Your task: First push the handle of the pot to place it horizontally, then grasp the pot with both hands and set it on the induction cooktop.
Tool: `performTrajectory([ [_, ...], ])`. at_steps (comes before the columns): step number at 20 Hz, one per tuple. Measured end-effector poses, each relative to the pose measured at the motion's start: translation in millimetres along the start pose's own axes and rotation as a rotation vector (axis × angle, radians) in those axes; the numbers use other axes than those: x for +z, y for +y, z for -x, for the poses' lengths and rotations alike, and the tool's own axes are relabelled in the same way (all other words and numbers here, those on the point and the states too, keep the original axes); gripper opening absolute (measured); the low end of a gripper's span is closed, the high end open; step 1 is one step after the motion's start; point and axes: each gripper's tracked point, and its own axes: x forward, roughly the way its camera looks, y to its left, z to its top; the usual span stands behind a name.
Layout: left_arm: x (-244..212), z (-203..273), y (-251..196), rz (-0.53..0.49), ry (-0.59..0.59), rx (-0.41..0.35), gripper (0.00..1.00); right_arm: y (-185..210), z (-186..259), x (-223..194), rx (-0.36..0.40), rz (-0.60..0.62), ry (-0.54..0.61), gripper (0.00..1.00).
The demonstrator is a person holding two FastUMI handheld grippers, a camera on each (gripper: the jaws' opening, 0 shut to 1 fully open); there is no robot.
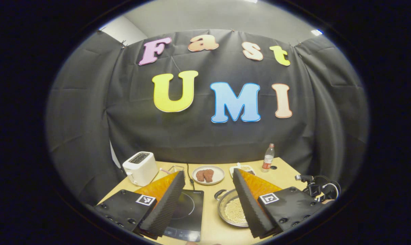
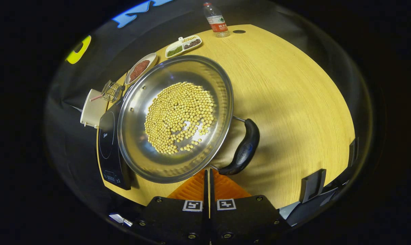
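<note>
Looking forward from the left gripper (image 1: 209,204), its two ridged fingers stand wide apart with nothing between them, so it is open. Past them lies the yellow wooden table (image 1: 210,217), with the black induction cooktop (image 1: 186,214) on the left and the steel pot (image 1: 231,211) just beside it on the right; the right-hand finger covers part of the pot's rim. A small black loop handle shows at the pot's far left edge. Farther back stand a white toaster (image 1: 141,167), a plate of brown meat (image 1: 209,175), a divided dish (image 1: 242,169) and a water bottle (image 1: 268,157).

The right gripper view looks down from much closer. The right gripper (image 2: 207,177) has its fingers pressed together, closed on nothing, with their tips just short of the pot's near rim. The pot (image 2: 147,160) holds a layer of yellow beans (image 2: 180,117). Its black handle (image 2: 243,149) sits on the right side of the pot, apart from the fingertips, a part hidden in the left gripper view. The pot's left edge overlaps the cooktop (image 2: 110,149) in this view; whether it rests on it I cannot tell. The plate (image 2: 141,68), the divided dish (image 2: 186,44) and the bottle (image 2: 216,20) lie along the far edge.
</note>
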Motion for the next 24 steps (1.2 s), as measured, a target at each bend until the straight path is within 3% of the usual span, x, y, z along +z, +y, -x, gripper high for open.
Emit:
performTrajectory([
  [1,0,-2,-5,-0.002,-0.001,-0.004,0.95,-3,1,3,-0.003,0.001,-0.004,0.01],
  [2,2,-3,-8,-0.003,-0.002,-0.008,0.99,-6,1,6,-0.005,0.002,-0.007,0.01],
  [4,1,-5,-15,-0.005,-0.001,-0.013,0.95,-11,1,11,-0.006,0.000,-0.010,0.01],
  [11,-3,-12,-38,-0.013,0.016,-0.032,0.99,-28,1,30,-0.040,0.048,-0.027,0.01],
  [13,-3,-14,-42,-0.018,0.018,-0.038,0.92,-34,-1,36,-0.050,0.057,-0.033,0.01],
  [16,-2,-16,-50,-0.020,0.021,-0.047,0.99,-42,-4,45,-0.065,0.065,-0.043,0.01],
  [24,4,-18,-69,-0.055,0.025,-0.062,0.92,-59,-11,71,-0.107,0.129,-0.055,0.01],
])
